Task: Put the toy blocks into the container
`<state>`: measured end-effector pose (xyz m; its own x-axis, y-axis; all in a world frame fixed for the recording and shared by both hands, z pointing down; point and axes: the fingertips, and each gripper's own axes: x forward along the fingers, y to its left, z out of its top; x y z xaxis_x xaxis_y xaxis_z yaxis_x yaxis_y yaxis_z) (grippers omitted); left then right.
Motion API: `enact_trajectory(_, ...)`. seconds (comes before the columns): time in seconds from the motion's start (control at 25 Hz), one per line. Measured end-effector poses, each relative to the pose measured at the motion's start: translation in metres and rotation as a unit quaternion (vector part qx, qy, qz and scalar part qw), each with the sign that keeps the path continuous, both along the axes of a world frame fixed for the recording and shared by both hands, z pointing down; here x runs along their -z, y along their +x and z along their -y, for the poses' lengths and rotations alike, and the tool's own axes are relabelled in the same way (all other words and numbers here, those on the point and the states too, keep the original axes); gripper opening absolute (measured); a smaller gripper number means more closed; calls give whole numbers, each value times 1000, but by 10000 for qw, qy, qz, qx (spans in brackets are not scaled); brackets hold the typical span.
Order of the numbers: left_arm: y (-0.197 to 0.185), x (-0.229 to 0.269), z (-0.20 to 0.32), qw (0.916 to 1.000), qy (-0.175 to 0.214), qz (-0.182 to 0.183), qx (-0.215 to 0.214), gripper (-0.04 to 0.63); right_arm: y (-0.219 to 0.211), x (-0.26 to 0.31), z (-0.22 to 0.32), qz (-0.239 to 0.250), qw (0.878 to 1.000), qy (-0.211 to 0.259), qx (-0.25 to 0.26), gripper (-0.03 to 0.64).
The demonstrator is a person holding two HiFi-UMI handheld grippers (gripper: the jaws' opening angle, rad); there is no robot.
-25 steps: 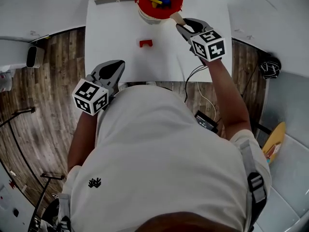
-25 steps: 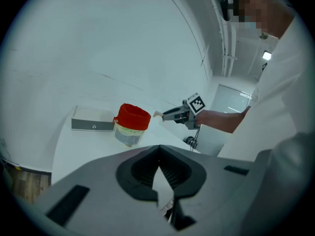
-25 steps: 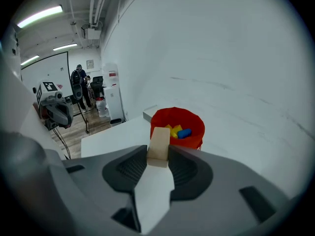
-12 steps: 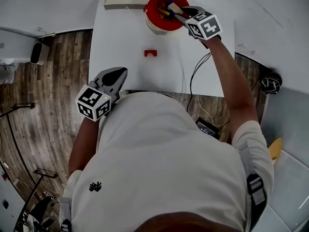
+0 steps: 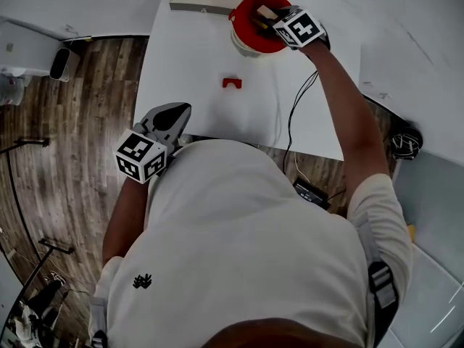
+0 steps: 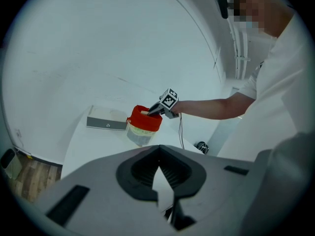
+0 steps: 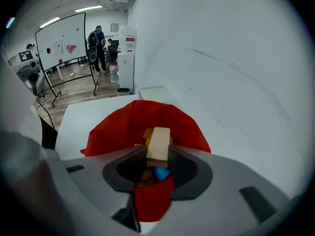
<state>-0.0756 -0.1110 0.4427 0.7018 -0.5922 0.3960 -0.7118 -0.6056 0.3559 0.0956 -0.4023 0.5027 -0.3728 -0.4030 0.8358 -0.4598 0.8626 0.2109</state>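
white table (image 5: 196, 64): r claw (image 5: 267, 20) pinches beige block (image 7: 158, 140), long axis pointing into red container (image 5: 243, 13); l claw (image 5: 176, 109) closed.

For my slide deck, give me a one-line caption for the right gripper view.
Right gripper holding a pale block above the open red-rimmed container.

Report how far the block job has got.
Done: a yellow block and a blue block lie in the container. In hand: the right gripper holds a beige block over it. Left: the red block on the table; the left gripper is shut, empty.
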Motion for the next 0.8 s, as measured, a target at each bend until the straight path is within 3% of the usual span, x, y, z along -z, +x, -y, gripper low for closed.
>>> enact_trajectory(0.24, 2, -5, 2, 9999, -36, -36, 141, 6, 5, -24, 5, -632, 9977, -232, 110, 137)
enact_trajectory(0.8, 2, -7, 6, 9998, -81, -91, 172, 6, 4, -38, 1, -1316, 9891, -572, 326, 138)
